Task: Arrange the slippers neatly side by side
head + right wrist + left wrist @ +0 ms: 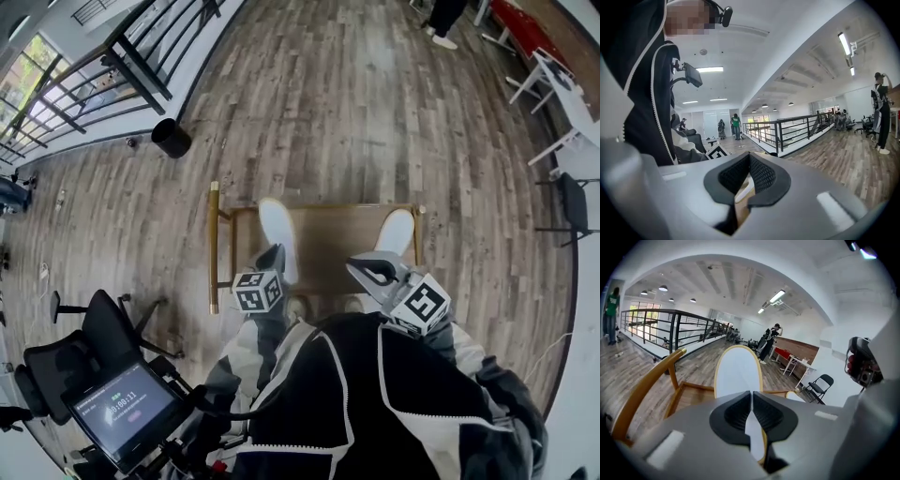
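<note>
A white slipper [277, 234] with a yellow rim is raised over the low wooden table [328, 246]. My left gripper [272, 257] is shut on its near edge. In the left gripper view the slipper [738, 372] stands upright beyond the closed jaws of that gripper [751, 402], flat white side facing me. The second white slipper [397, 231] lies on the table's right part, and its tip [797, 396] shows low at the right of the left gripper view. Just in front of it, my right gripper [362, 268] points left. Its jaws [749, 162] are shut with nothing held.
The table has a gold frame [214, 246] with a raised rail [646, 386] on its left. A black bin [172, 138] stands on the floor far left. An office chair [101, 339] and a tablet screen [127, 405] sit near my left. A folding chair [574, 208] stands right.
</note>
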Demonstrator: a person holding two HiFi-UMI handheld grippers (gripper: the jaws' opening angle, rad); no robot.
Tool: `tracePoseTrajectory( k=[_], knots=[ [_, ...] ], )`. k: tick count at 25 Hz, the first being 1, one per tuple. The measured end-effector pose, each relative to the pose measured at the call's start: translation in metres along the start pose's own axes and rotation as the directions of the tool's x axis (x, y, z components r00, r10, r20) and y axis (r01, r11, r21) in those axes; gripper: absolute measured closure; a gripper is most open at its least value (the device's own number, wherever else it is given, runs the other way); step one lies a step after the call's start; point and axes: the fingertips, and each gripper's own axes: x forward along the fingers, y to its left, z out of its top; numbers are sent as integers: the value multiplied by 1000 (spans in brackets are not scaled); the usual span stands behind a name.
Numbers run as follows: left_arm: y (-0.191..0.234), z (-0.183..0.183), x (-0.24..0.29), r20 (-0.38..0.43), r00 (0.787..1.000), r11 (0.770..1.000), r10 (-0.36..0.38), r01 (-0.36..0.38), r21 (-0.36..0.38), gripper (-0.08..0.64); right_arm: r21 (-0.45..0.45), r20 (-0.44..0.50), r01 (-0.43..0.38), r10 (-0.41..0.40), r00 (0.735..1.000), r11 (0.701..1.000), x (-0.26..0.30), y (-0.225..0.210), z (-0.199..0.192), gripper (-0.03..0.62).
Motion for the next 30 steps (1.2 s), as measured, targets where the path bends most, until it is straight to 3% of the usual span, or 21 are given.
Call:
tracePoseTrajectory(
  k=[6, 10, 12, 17, 22, 30],
  knots=[
    [4, 31, -64, 117, 992, 994, -50, 39, 98, 531, 8, -3, -36, 36, 999, 999, 36, 15, 12, 588],
    [-9, 40, -95, 175, 981, 973, -87, 46, 227, 531, 11, 0, -60, 60, 998, 998, 52, 19, 4, 588],
    [-15, 45, -103, 196, 975, 966, -101, 48, 256, 529, 9, 3, -75, 75, 997, 997, 59, 18, 0, 588],
    [-9, 36, -113, 234, 964, 975, -122, 73, 210, 529, 5, 0, -102, 102, 995, 995, 78, 25, -11, 588],
    [3, 30, -113, 221, 969, 981, -109, 69, 181, 529, -6, 11, -116, 116, 993, 993, 86, 32, -12, 588],
    [29, 10, -99, 171, 983, 987, -66, 39, 154, 529, -5, 25, -72, 73, 997, 997, 79, 33, -14, 588]
  ],
)
